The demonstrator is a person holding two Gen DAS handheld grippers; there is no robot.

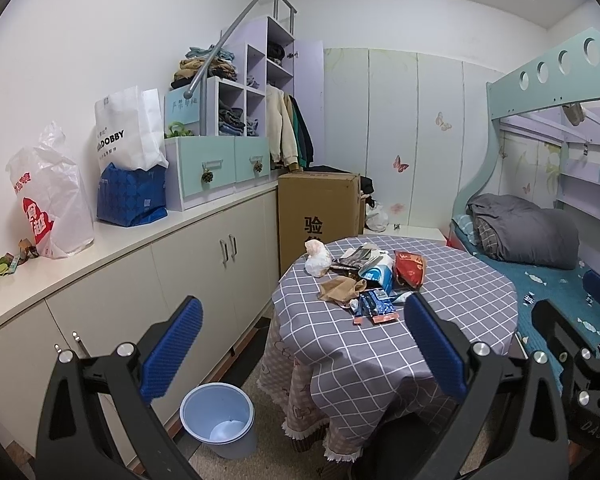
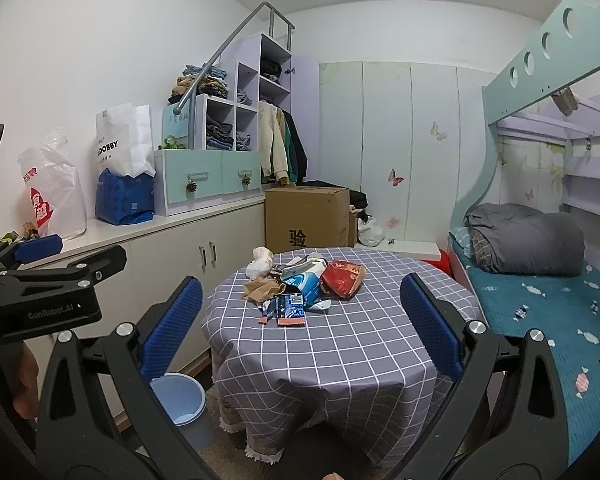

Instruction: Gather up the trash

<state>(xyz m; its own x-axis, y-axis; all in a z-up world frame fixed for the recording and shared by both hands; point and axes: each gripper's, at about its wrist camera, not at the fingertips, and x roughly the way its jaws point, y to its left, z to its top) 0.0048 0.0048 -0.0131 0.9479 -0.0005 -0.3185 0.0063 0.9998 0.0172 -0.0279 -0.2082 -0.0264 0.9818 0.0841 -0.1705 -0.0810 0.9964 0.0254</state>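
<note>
Trash (image 1: 364, 280) lay heaped at the centre of the left wrist view, on the far half of a round table (image 1: 440, 320) draped in a grey checked cloth; in the right wrist view the same heap (image 2: 304, 284) sat just above frame centre. The pile held a crumpled white bag (image 1: 318, 260) at its upper left, a tan paper scrap (image 1: 340, 288) below that, a blue-and-white packet (image 1: 380, 274) in the middle, a red snack bag (image 1: 410, 270) at its right, and dark blue wrappers (image 1: 374, 306) nearest the camera.

A light blue waste bin (image 1: 219, 420) stood on the floor at the lower left of the left wrist view, beside the table's hanging cloth and in front of the cream cabinets (image 1: 204, 264). It looked nearly bare inside.

The left gripper (image 1: 300, 340) filled the bottom of its own view, its blue ribbed fingers (image 1: 172, 350) spread wide with nothing between them, well short of the heap. The right gripper (image 2: 300, 320) showed likewise, blue pads (image 2: 430, 324) far apart and holding nothing, framing the table from the lower edge.

Along the left of both views, the cabinet top carried a white plastic bag with red print (image 1: 50, 204), a white paper bag (image 1: 126, 128) and a blue bag (image 1: 132, 196). A cardboard box (image 1: 320, 208) stood behind the table, and a bunk bed with a grey quilt (image 1: 524, 232) occupied the right side.
</note>
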